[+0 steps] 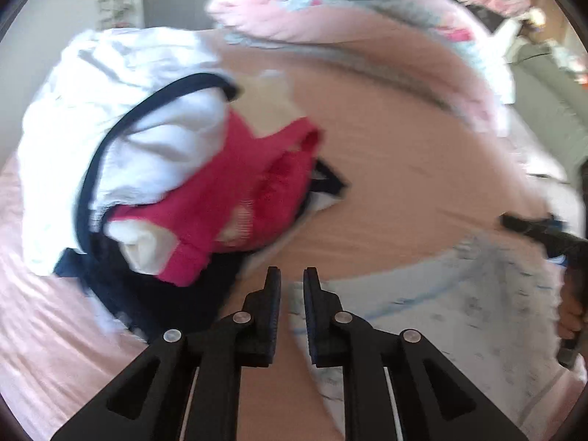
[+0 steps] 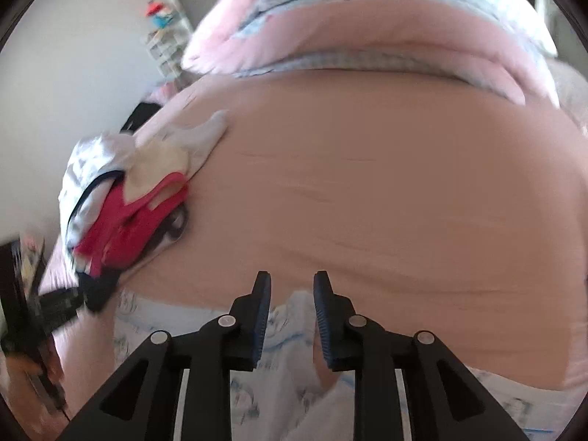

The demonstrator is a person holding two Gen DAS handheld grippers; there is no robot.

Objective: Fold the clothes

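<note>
A white garment with a pale blue print lies flat on the pink bed sheet near the front edge. My left gripper hovers at its left edge, jaws a little apart with only sheet showing between them. My right gripper hangs over the same garment. Its jaws are apart, and a small peak of fabric rises between them without being pinched. A heap of clothes, white, bright pink and navy, sits on the left.
A folded pink and grey duvet lies across the far side of the bed. The sheet's middle is bare. A hand holding the other tool shows at the right edge. A pale wall and shelves stand beyond on the left.
</note>
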